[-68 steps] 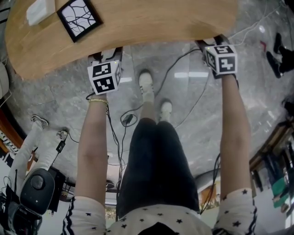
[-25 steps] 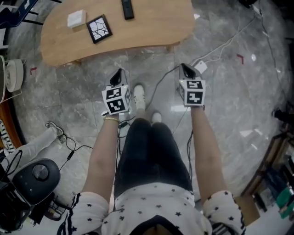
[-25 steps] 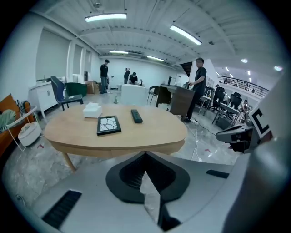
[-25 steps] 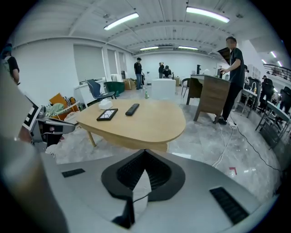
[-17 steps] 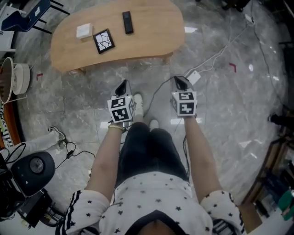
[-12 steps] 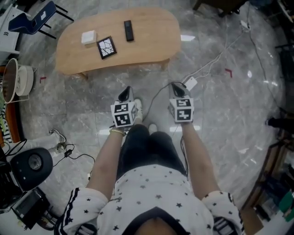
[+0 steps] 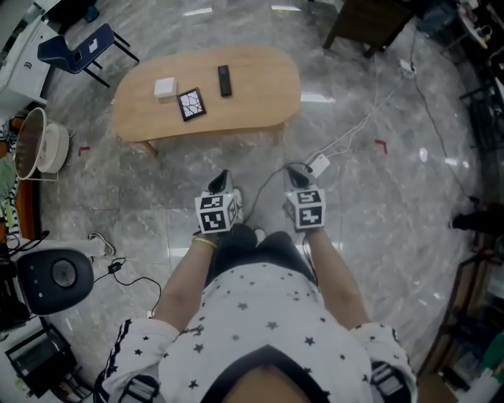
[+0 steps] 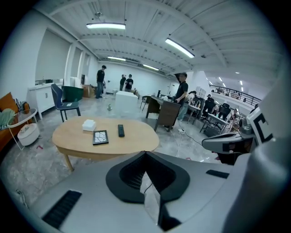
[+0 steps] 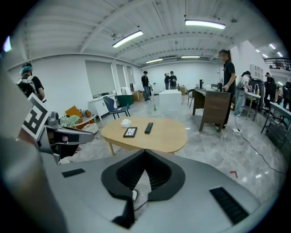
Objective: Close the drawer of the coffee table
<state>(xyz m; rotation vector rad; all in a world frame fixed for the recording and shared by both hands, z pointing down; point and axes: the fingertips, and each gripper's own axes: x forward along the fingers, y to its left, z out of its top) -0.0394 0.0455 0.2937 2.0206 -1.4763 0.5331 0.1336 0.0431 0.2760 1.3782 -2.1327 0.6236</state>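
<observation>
The oval wooden coffee table (image 7: 252,98) stands on the grey stone floor, well ahead of both grippers. No drawer front sticks out from it in any view. My left gripper (image 7: 220,176) and right gripper (image 7: 294,168) hang side by side over the floor, apart from the table. Both are shut with nothing in them. In the left gripper view the jaws (image 8: 145,153) meet in front of the table (image 8: 136,144). The right gripper view shows the same, with shut jaws (image 9: 145,150) below the table (image 9: 163,136).
On the table lie a white box (image 7: 164,86), a black framed tile (image 7: 191,104) and a remote (image 7: 224,80). A blue chair (image 7: 83,49) and a dark cabinet (image 7: 370,20) stand beyond it. Cables and a white adapter (image 7: 319,164) cross the floor. Several people stand far back.
Both grippers have drawn back from the table's near edge and risen, still shut. The table now looks smaller and farther off, with much more floor showing.
</observation>
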